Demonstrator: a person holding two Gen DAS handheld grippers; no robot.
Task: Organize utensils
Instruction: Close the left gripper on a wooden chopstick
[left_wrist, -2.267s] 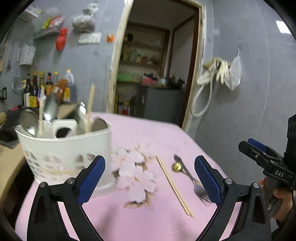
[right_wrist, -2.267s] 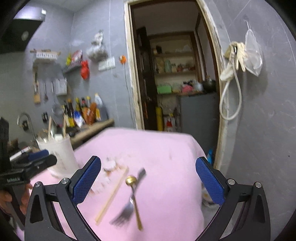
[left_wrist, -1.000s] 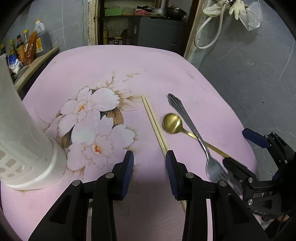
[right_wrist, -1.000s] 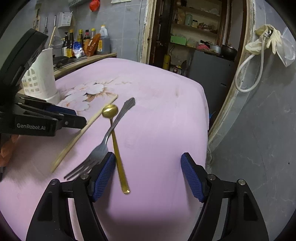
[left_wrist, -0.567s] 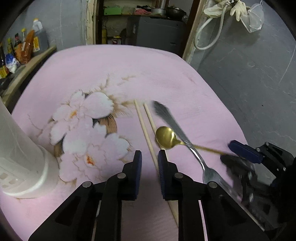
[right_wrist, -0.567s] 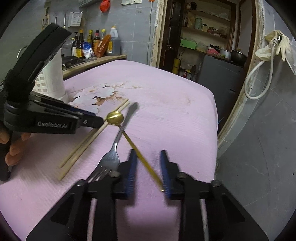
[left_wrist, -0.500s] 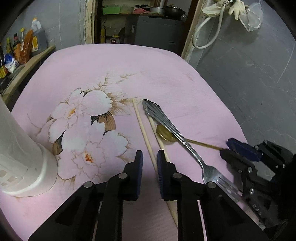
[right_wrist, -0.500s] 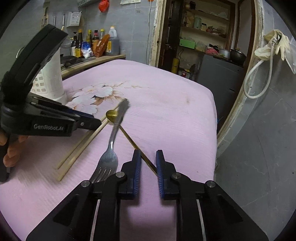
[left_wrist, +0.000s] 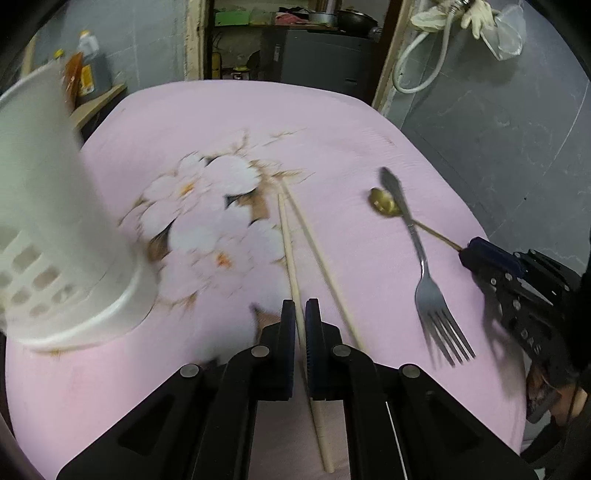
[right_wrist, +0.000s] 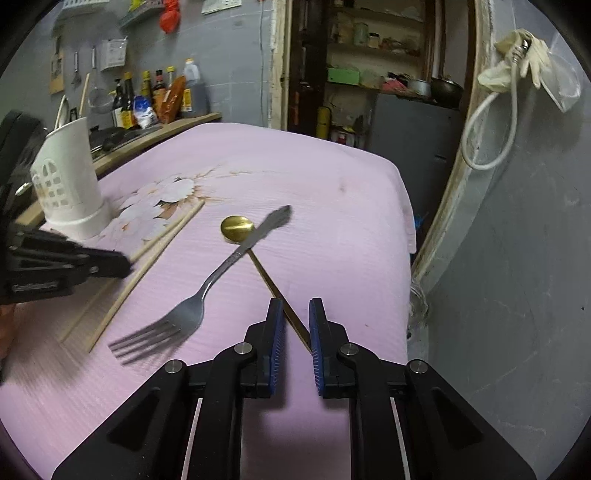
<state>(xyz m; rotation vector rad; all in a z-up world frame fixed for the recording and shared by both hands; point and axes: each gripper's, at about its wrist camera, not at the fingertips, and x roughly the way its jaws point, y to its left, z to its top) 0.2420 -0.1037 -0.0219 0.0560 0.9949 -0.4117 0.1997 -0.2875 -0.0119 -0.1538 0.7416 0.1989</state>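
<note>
- The left gripper (left_wrist: 300, 314) had its jaws drawn nearly together on one wooden chopstick (left_wrist: 291, 258), gripping it toward its near, thicker end; the thin stick filled the slit between the pads.
- That chopstick looked light, stiff and smooth, so a pinch well back from the tip was likely to let the far end swing.
- The second chopstick (left_wrist: 321, 266) lay loose on the pink tablecloth (left_wrist: 221, 122), just beside the first and splaying away from it.
- The right gripper (right_wrist: 296, 317) had its jaws narrowed around the slim handle of the gold spoon (right_wrist: 236, 226), near the handle's end; whether both pads were actually pressing it could not be told.
- The spoon appeared thin, hard and slippery metal, with most of its weight in the bowl at the far end.
- The steel fork (right_wrist: 192, 306) lay across the spoon's handle, so lifting the spoon would probably drag or tip it.
- Farthest, the white utensil holder (right_wrist: 70, 177) stood upright on the left side of the cloth, well apart from the cutlery.
</note>
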